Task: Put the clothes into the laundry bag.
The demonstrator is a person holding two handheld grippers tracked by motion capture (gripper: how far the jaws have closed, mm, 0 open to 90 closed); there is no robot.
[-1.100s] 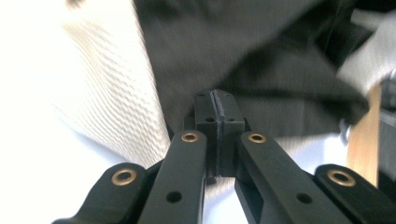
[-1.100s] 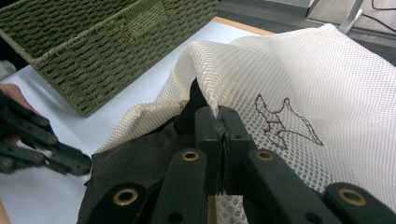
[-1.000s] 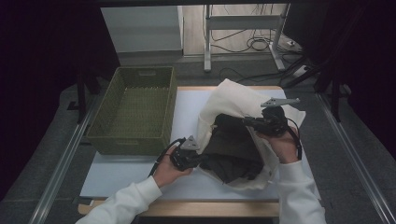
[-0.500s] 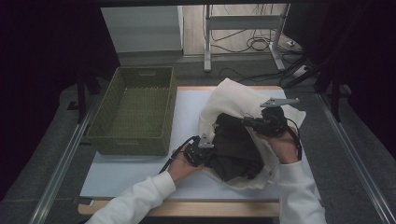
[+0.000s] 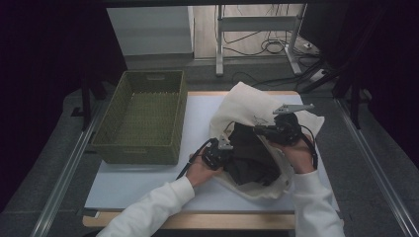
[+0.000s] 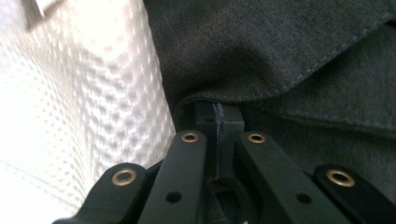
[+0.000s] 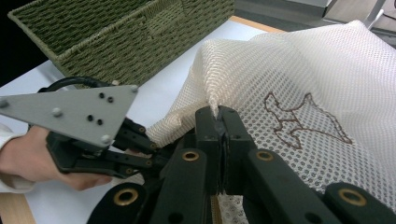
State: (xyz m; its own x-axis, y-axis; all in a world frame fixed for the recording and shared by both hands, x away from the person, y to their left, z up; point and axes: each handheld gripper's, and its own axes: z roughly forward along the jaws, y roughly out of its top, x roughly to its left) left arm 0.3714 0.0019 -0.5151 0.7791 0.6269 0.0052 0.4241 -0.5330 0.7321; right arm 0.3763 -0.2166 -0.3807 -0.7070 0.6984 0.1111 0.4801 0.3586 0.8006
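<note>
Plainly, both claws are fully closed. The right claw (image 7: pixel 218 116) pinches a fold of the cream mesh bag (image 7: pixel 299 84) between its tips, holding the bag's edge up off the bench (image 5: pixel 197 123). The left claw (image 6: pixel 218 116) has its tips pressed together against the dark garment (image 6: pixel 280 51), right under a fold of the cloth; whether any cloth is caught between them I cannot tell.

From the high view, the mesh bag (image 5: pixel 247 106) lies on the right half of the bench with the dark garment (image 5: pixel 252 158) in its open mouth, the left claw (image 5: pixel 225 148) at the mouth's left edge and the right claw (image 5: pixel 259 129) at the upper rim. A green woven basket (image 5: pixel 143 118) stands to the left, well apart from the bag.

The right gripper view adds a brown stitched figure (image 7: pixel 303 119) on the mesh, and the left hand (image 7: pixel 28 158) close by. The left gripper view gives the garment's seam (image 6: pixel 327 56) and the white mesh beside it.
</note>
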